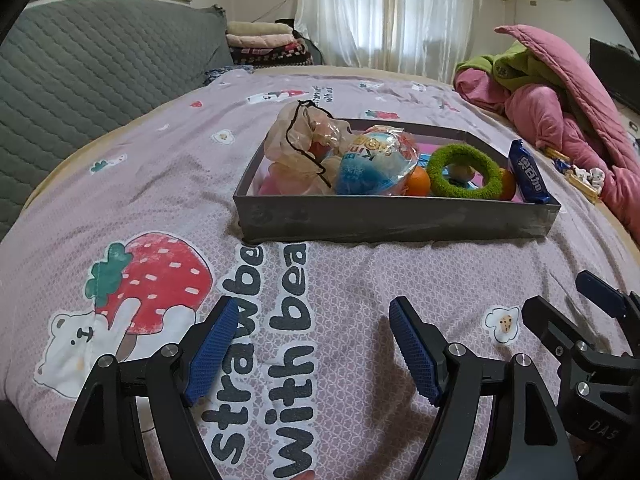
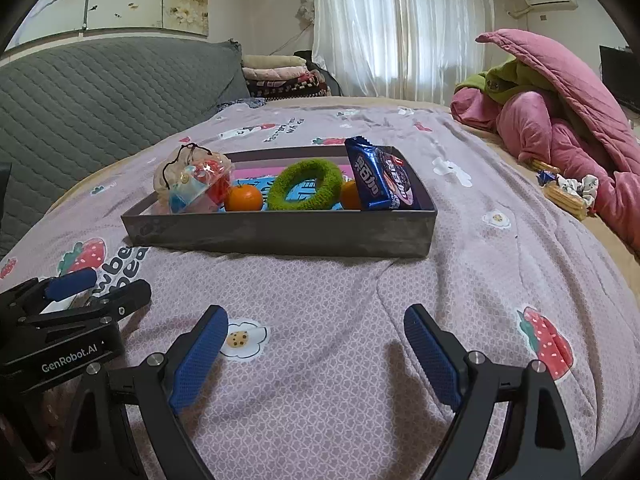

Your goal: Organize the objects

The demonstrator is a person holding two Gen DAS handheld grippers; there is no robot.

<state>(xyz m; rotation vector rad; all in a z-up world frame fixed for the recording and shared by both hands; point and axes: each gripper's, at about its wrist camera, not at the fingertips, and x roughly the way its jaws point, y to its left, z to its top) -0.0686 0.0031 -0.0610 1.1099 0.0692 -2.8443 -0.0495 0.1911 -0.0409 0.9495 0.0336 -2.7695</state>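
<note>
A dark grey box (image 1: 380,220) (image 2: 280,236) sits on the bed ahead of both grippers. Inside lie a clear drawstring bag of toys (image 1: 304,148) (image 2: 192,180), a green fuzzy ring (image 1: 464,170) (image 2: 306,184), two oranges (image 1: 418,181) (image 2: 244,198) and a blue snack packet (image 1: 527,172) (image 2: 380,176) leaning at the right end. My left gripper (image 1: 314,312) hovers open over the sheet, nothing between its fingers. My right gripper (image 2: 316,316) is likewise open and empty, short of the box. Each gripper shows at the edge of the other's view.
The bed carries a lilac strawberry-and-bear sheet (image 2: 360,320). A heap of pink and green quilts (image 2: 560,112) lies at the right, with small snacks and a scrunchie (image 2: 572,190) beside it. A grey padded headboard (image 1: 80,80) stands at the left, folded blankets (image 2: 280,72) behind.
</note>
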